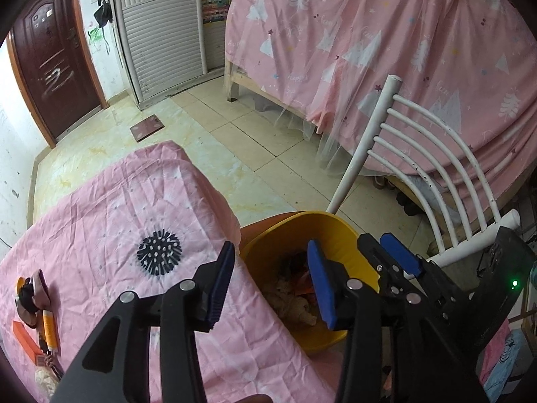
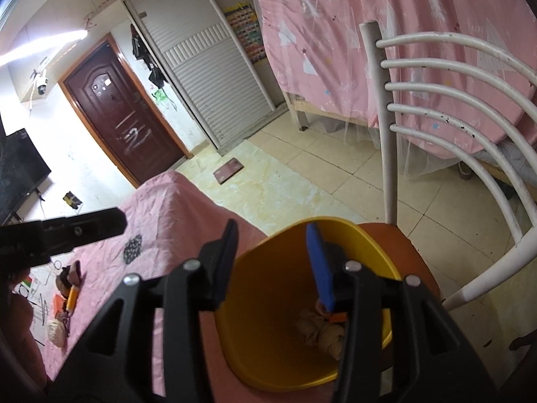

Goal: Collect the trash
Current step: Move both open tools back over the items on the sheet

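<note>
A yellow bin stands on the orange seat of a white chair beside the pink-covered table. It holds crumpled tissue and orange wrappers; it also shows in the right wrist view with tissue at its bottom. My left gripper is open and empty at the bin's near rim. My right gripper is open and empty, over the bin's mouth; it also shows in the left wrist view. Trash lies at the table's left end: an orange tube, an orange box, crumpled tissue.
The white chair back rises right of the bin. A bed under a pink curtain fills the far right. A brown door and a white shutter cabinet stand at the back. A scale lies on the tiled floor.
</note>
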{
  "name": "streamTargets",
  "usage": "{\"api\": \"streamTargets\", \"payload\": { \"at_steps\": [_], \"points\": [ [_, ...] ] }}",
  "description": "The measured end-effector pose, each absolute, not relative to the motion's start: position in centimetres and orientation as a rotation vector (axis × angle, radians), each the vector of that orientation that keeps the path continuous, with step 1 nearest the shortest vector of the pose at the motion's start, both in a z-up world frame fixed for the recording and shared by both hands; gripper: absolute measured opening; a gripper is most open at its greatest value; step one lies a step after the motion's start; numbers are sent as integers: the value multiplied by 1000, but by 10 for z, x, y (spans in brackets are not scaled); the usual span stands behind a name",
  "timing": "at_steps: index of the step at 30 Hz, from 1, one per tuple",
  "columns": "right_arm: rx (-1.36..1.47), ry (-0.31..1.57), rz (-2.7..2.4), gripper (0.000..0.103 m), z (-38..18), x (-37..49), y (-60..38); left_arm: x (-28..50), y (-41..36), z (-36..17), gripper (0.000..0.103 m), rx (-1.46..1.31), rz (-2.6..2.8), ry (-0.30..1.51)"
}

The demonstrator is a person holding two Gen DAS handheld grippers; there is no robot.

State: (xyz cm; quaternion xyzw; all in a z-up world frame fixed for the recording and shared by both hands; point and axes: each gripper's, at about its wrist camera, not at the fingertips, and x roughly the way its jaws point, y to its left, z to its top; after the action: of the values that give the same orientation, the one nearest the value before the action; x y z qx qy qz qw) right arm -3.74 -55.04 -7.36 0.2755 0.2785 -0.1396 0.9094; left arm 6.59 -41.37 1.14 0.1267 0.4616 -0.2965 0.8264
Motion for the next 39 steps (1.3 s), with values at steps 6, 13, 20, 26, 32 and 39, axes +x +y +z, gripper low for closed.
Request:
{"api": "streamTargets", "payload": {
  "at_steps": [6, 13, 20, 26, 32, 39],
  "points": [
    [555, 567, -268, 55, -65, -37, -537, 63, -399, 19, 39, 249, -635, 978],
    [522, 563, -221, 59, -50, -31, -512, 62, -367, 38, 42, 212, -623, 943],
    [456, 592, -159, 59, -40, -14, -472, 63, -326, 49, 45, 172, -596, 909],
    [391, 615, -104, 59, -31, 5, -436, 74, -284, 52, 49, 137, -541, 894],
    [330, 632, -53, 59, -24, 23, -401, 88, -237, 57, 55, 83, -468, 883],
    [270, 651, 13, 60, -17, 41, -356, 99, -185, 57, 63, 46, -365, 868]
  ]
}}
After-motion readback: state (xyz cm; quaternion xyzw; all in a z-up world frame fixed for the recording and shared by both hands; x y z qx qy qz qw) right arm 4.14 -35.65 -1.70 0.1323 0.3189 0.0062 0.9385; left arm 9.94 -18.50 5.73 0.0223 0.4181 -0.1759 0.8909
